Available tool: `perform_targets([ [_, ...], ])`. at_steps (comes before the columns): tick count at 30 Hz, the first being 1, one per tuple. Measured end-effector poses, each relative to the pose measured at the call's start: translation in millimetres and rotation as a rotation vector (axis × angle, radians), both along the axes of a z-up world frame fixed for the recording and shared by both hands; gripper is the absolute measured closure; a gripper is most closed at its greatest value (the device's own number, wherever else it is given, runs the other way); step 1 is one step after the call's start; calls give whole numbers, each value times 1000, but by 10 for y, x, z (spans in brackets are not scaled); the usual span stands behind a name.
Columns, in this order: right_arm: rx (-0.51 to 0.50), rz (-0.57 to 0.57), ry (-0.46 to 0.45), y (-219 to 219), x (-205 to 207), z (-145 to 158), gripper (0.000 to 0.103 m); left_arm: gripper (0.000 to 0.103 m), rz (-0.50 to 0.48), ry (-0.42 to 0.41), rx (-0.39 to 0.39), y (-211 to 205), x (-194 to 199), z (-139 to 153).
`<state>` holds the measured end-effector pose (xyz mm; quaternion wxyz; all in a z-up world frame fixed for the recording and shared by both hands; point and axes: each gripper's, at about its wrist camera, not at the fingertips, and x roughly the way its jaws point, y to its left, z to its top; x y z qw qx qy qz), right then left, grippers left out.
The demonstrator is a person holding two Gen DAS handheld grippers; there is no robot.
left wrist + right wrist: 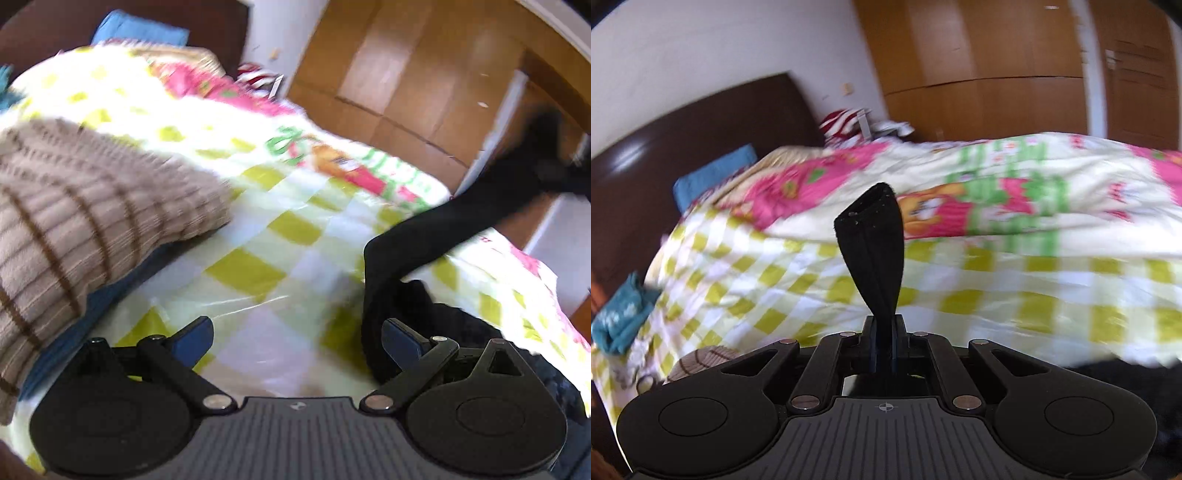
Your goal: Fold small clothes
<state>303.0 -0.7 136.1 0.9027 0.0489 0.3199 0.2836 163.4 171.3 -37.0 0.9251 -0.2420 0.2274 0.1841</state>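
Observation:
In the right wrist view my right gripper (884,332) is shut on a black sock (871,236), whose open cuff sticks up in front of the fingers. The same black sock (443,229) crosses the left wrist view as a taut band. It rises from a dark bunch of fabric by the right finger to a blurred dark shape at the upper right. My left gripper (295,332) stands open just above the checked bedspread (277,266), with nothing between its blue pads. A brown striped knit garment (92,221) lies to its left.
The bed carries a green-checked, pink-patterned cover (960,280). A teal cloth (620,321) lies at its left edge and a blue pillow (716,173) against the dark headboard (683,122). A wooden wardrobe (997,74) stands behind the bed. Something dark blue (99,299) lies under the knit.

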Motion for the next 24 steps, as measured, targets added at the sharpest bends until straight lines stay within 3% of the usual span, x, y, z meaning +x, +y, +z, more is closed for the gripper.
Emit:
perform_targets([
  [5,96,-217,20,-1206,-117,-89,98,0,-133,-23,165,-503,114,205],
  [10,144,-402,129,-2110,-133,-643,98,0,-284,25,311,-1042,346,270],
  [16,168,-502,297,-2663,-101,-1484,97,0,-429,133,463,-1530,558,87],
  [24,337,-478,323,-2921,-147,-1599,82,0,-472,145,536,-1719,673,108],
])
